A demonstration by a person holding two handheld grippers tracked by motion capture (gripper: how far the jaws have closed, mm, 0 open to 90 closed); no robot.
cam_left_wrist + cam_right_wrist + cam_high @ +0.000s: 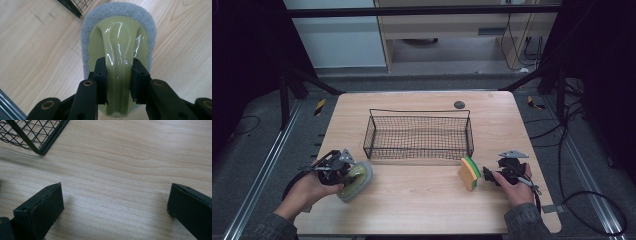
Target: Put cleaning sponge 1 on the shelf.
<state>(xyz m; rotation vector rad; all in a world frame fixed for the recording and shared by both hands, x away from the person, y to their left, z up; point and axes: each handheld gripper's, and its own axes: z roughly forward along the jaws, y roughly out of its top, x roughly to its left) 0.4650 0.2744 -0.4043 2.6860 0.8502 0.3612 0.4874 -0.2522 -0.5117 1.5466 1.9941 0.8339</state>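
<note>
Tongs [119, 75] pinch glossy green ridged handle of oval grey-padded scrubber [120, 37].

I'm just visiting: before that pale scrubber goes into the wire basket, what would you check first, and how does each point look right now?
1. Left gripper clamped on the scrubber handle: ok.
2. Handle centred between the pads: ok.
3. Scrubber lifted off the table: cannot tell.
4. Wire basket empty: ok.
5. Right gripper open, nothing between its jaws: ok.
6. Striped sponge outside the scrubber's path: ok.
</note>
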